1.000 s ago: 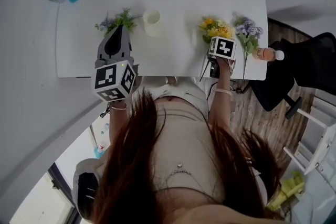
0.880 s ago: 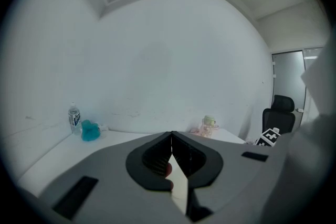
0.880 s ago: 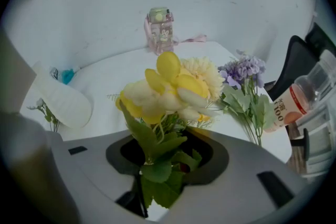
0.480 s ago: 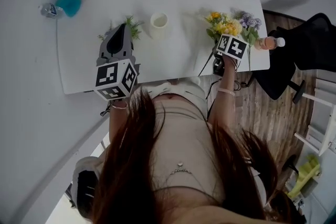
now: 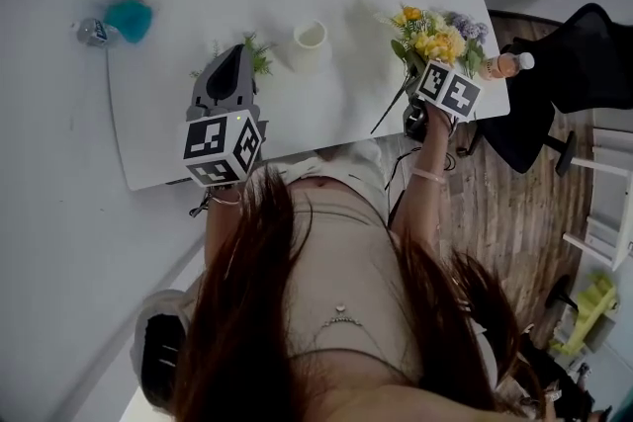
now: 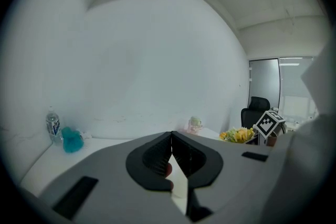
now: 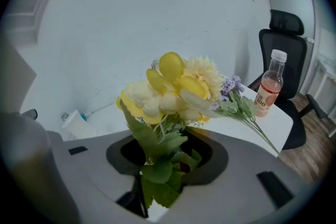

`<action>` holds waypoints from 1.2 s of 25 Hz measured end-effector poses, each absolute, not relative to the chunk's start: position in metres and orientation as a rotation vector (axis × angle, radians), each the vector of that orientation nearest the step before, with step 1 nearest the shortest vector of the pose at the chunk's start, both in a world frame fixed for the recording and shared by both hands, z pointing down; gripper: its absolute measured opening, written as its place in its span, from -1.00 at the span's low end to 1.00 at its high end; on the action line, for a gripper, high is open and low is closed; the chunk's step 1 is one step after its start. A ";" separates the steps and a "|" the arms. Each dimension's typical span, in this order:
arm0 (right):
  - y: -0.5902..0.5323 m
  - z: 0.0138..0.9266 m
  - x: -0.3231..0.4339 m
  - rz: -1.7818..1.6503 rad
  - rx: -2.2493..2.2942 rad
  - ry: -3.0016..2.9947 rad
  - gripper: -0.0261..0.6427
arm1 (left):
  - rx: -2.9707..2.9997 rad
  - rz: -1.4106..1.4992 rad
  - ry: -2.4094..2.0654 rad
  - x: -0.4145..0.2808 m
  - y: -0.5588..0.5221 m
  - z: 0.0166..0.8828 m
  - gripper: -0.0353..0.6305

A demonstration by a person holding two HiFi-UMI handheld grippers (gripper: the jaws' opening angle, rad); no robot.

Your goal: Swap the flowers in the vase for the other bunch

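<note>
The yellow bunch sits in the right claw — its jaws are clamped on the leafy stems, the blooms fan out straight ahead of the claw, and the bare stem end trails back below it. From the head view we judge the bunch to be clear of the table, though we cannot be sure of the stem tip.

The white vase stands upright well off to this claw's left, between the two claws, and we see nothing in it. Just past the left claw, beside its tip on the vase side, a green bunch lies on the table. That claw has its jaws pressed together with nothing held.

We reckon the swap is about half done: the vase is emptied, the old flowers look set aside, and the new ones are gripped. What is left is to carry the yellow bunch across to the vase, bring the stem end over the mouth, lower it in, and let go.

Close on the right claw's right side a purple sprig lies flat on the table. Further right a drink bottle stands near the table edge.
</note>
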State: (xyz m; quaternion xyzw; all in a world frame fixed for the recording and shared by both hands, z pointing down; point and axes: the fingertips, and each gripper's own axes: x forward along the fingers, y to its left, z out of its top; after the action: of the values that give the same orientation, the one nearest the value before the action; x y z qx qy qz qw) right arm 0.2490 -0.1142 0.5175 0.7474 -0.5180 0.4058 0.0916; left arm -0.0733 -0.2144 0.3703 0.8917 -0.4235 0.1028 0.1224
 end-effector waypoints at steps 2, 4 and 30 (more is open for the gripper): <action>-0.115 0.505 0.244 1.188 2.253 -1.560 -0.39 | 2.610 0.298 -1.215 -0.076 -0.213 0.369 -0.88; -0.115 0.493 0.239 1.169 2.285 -1.576 -0.39 | 2.619 0.295 -1.193 -0.079 -0.211 0.369 -0.88; -0.192 0.351 0.181 0.885 2.458 -2.103 -0.39 | 2.602 0.226 -1.223 -0.133 -0.251 0.368 -0.88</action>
State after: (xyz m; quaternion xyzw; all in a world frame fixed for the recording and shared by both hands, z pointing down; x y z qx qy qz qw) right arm 0.1809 -0.1918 0.3508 0.7287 -0.6236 0.2625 -0.1057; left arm -0.1332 -0.2513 0.3680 0.8947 -0.4205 0.0776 0.1287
